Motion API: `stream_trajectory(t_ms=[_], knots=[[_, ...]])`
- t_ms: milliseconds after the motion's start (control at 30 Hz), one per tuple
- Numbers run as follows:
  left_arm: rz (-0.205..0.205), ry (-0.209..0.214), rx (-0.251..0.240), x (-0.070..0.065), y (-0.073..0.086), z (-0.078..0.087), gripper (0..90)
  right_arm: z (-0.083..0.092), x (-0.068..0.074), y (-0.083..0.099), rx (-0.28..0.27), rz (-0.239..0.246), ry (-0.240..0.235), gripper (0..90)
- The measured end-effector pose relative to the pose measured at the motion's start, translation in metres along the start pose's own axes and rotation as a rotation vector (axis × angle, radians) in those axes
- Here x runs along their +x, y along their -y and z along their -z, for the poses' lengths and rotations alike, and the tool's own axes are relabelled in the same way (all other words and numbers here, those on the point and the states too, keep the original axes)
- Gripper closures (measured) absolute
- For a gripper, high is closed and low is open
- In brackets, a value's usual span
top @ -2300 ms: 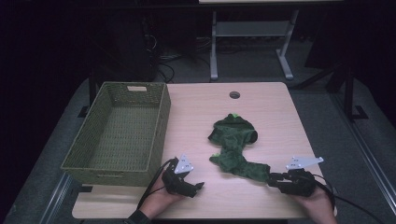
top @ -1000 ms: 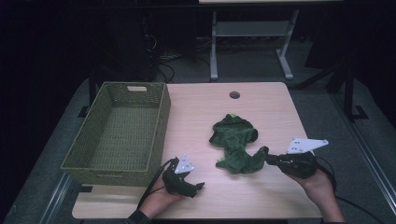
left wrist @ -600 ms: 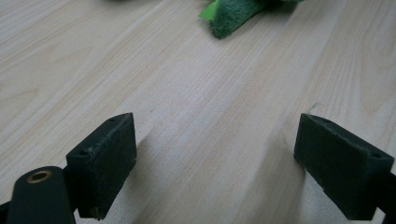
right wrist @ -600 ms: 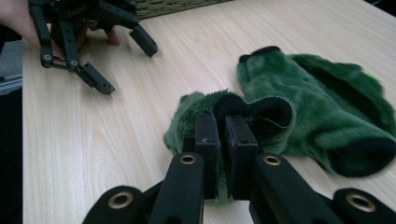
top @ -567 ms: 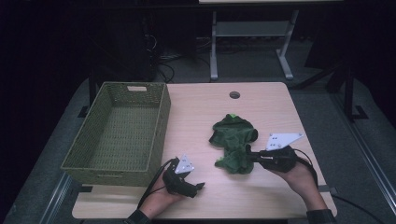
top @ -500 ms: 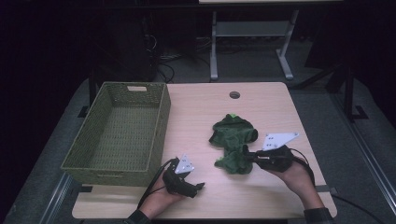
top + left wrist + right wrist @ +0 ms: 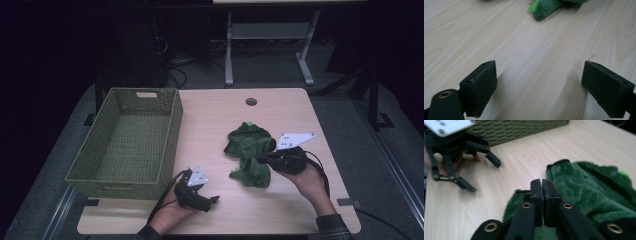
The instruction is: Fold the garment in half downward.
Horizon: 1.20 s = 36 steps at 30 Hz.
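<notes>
The right gripper [image 7: 541, 185] rests with its jaws pressed together over the green plush cloth [image 7: 250, 152], nothing visibly pinched between them, the cloth lying right of the wicker basket [image 7: 125, 137], while the left gripper [image 7: 212, 200] gapes wide over bare table [image 7: 210, 120]

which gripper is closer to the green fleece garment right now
Right. The right gripper is on the green fleece garment, jaws shut. The left gripper sits apart on bare table, jaws open, nearer the basket.
</notes>
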<state>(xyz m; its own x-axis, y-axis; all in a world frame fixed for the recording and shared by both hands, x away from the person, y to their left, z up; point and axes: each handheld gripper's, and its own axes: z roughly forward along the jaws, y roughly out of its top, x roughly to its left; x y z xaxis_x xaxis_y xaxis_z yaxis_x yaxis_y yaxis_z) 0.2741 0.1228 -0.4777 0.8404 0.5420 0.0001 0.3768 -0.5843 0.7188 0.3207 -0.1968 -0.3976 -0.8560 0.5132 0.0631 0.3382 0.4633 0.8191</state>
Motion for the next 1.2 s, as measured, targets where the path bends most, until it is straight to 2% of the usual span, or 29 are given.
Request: stream_trajectory(t_ms=[133, 300, 467, 633, 700, 733, 900, 1033, 1100, 1200], knots=[[-0.002, 0.001, 0.002, 0.0, 0.0, 0.0, 12.4, -0.017, -0.007, 0.005, 0.025, -0.036, -0.027, 89.8], [-0.002, 0.001, 0.003, 0.0, 0.0, 0.0, 12.4, -0.039, -0.007, 0.015, 0.107, -0.043, -0.049, 89.9], [0.002, 0.002, 0.002, 0.0, 0.0, 0.0, 12.4, -0.058, -0.002, 0.025, 0.198, -0.034, -0.037, 90.0], [0.001, 0.002, 0.002, 0.0, 0.0, 0.0, 12.4, -0.064, -0.001, 0.027, 0.237, -0.049, -0.035, 90.0], [0.002, 0.002, 0.002, 0.0, 0.0, 0.0, 12.3, -0.064, -0.002, 0.028, 0.239, -0.047, -0.034, 90.0], [0.002, 0.002, 0.002, 0.0, 0.0, 0.0, 12.4, -0.064, -0.001, 0.028, 0.238, -0.064, -0.035, 90.0], [0.01, -0.007, 0.005, -0.001, -0.001, -0.001, 12.2, -0.062, -0.001, 0.028, 0.223, -0.056, -0.021, 89.7], [0.018, -0.011, 0.034, -0.001, -0.006, -0.001, 13.6, -0.053, -0.002, 0.024, 0.187, -0.075, -0.001, 79.2], [0.01, 0.004, 0.041, -0.001, -0.008, -0.002, 13.8, -0.047, -0.004, 0.022, 0.164, -0.077, 0.006, 75.4], [0.009, 0.02, 0.032, -0.001, -0.012, -0.002, 13.8, -0.038, -0.006, 0.019, 0.129, -0.086, 0.012, 70.4]])
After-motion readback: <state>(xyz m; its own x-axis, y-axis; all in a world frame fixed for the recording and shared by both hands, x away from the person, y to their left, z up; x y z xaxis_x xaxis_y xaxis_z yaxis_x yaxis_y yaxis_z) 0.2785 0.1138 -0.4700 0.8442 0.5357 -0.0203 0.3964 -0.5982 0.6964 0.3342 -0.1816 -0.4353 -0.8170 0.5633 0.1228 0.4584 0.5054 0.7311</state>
